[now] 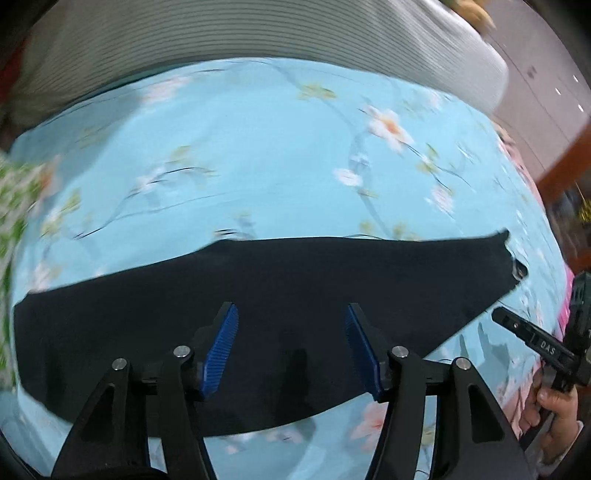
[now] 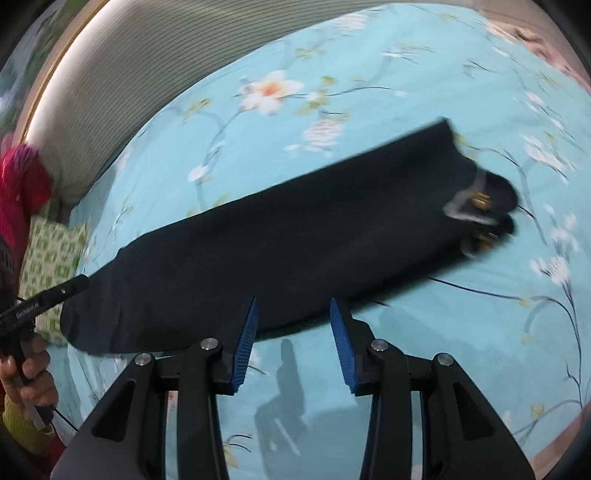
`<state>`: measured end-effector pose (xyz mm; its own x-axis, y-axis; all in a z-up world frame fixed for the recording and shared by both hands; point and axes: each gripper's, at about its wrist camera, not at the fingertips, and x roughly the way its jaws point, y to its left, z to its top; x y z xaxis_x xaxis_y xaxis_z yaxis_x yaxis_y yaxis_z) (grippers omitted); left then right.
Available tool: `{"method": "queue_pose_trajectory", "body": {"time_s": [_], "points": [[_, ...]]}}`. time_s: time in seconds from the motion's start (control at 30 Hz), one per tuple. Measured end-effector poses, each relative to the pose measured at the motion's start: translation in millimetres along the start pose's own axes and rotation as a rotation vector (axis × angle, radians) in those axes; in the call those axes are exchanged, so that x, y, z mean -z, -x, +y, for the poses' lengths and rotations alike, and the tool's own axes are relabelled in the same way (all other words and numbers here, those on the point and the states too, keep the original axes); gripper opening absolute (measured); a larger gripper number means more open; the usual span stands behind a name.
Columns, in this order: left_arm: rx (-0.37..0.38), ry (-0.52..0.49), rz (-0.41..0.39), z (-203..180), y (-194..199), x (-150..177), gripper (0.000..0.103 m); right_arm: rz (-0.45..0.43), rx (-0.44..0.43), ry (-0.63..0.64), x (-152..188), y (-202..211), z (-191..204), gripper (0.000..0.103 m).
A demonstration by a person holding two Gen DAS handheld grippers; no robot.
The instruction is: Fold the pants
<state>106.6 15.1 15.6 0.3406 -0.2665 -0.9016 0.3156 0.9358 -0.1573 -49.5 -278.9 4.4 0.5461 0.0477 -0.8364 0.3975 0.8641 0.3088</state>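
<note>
Black pants (image 2: 280, 251) lie flat as one long folded strip on the bed's blue floral sheet (image 2: 424, 350), just ahead of both claws. Left claw (image 1: 291, 347): blue pads spread, over the strip's middle, nothing between them. Right claw (image 2: 293, 341): pads apart, empty, at the strip's near edge. Striped pillow (image 1: 221, 33) lies beyond.

A blue floral bedsheet (image 1: 258, 147) meets a grey ribbed headboard (image 1: 221, 33); brown cabinets (image 1: 546, 92) stand beyond.
</note>
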Motion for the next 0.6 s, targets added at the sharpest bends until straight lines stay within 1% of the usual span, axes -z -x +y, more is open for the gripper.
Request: {"method": "queue_pose_trajectory", "body": {"time_s": [0.1,0.17,0.23,0.3,0.4,0.5,0.6], "points": [[0.042,-0.061,0.040,-25,-14,-12,0.061,-0.019,0.014,-0.048,1,7,-18,0.042],[0.075,-0.113,0.069,-47,-24,-20,0.064,-0.035,0.023,-0.097,1,12,-32,0.043],[0.099,-0.152,0.088,-65,-32,-26,0.064,-0.050,0.028,-0.172,0,16,-48,0.052],[0.131,-0.215,0.111,-89,-42,-35,0.067,-0.071,0.018,-0.232,1,21,-62,0.054],[0.138,-0.309,0.135,-124,-53,-44,0.067,-0.095,0.008,-0.291,1,23,-78,0.057],[0.151,-0.399,0.157,-161,-67,-54,0.067,-0.103,-0.026,-0.377,0,17,-95,0.057],[0.175,-0.452,0.175,-188,-79,-64,0.069,-0.126,-0.083,-0.433,-3,13,-107,0.057]]}}
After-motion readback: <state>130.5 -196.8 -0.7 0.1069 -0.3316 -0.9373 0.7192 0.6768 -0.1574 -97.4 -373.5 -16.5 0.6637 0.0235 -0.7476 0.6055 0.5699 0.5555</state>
